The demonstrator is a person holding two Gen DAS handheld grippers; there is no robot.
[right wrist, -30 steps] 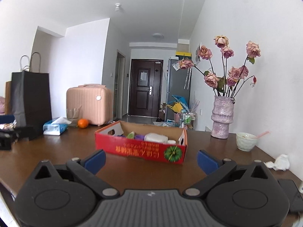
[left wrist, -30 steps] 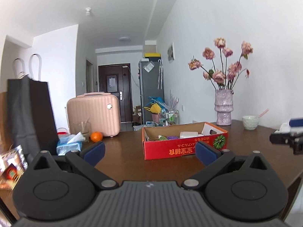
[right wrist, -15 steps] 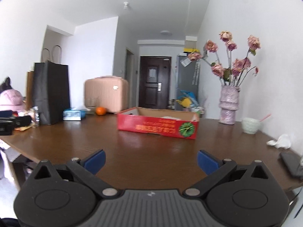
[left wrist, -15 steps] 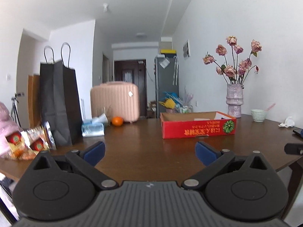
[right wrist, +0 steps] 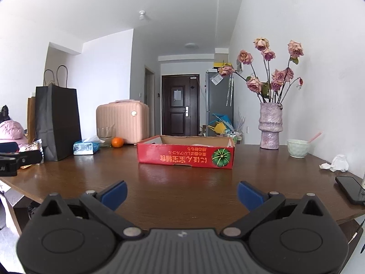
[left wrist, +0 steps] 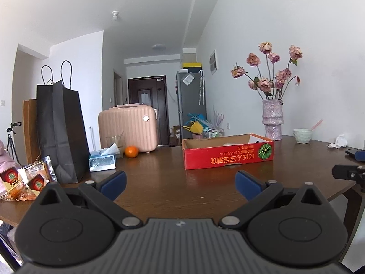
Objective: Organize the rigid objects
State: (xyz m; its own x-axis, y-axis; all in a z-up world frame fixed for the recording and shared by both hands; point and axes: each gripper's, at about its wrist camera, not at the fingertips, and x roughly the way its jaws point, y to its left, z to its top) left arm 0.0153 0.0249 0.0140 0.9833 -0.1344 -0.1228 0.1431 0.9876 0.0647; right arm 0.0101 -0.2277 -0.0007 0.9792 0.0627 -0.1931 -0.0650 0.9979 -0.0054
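A red box (right wrist: 186, 157) with a green pumpkin picture is seen on the table (right wrist: 182, 189); both grippers (left wrist: 180, 182) (right wrist: 181, 193) are held wide apart, empty

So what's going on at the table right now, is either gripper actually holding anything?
No. The left gripper and right gripper are both open and empty, held level near the table's front edge and apart from everything on it. The red cardboard box sits mid-table; its contents are barely visible from this low angle. An orange, tissue pack, bowl and phone lie untouched around it.
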